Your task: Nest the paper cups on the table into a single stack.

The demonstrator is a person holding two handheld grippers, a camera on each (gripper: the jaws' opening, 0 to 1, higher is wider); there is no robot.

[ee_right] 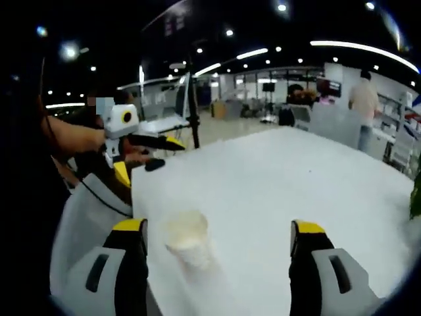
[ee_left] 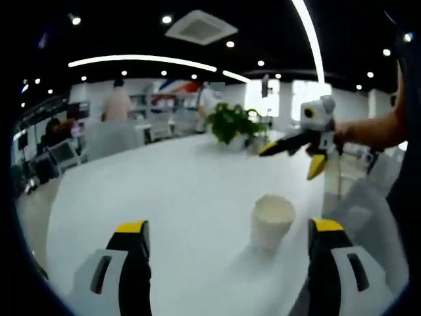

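Now approach step: both grippers, left gripper (ee_left: 227, 240) & right gripper (ee_right: 217, 240), spread, empty, over white bench (ee_left: 177, 191); paper cup (ee_left: 272, 220) upright. Next needs pinching its rim.

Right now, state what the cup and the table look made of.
Cup: likely paper, matte off-white, thin rolled rim, no shine. Table: smooth white top, probably laminate or painted board; its faint sheen leaves that open.

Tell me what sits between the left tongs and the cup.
Nothing. In the left gripper view, only bare white table separates the open left tongs from the upright paper cup, which stands toward the right jaw.
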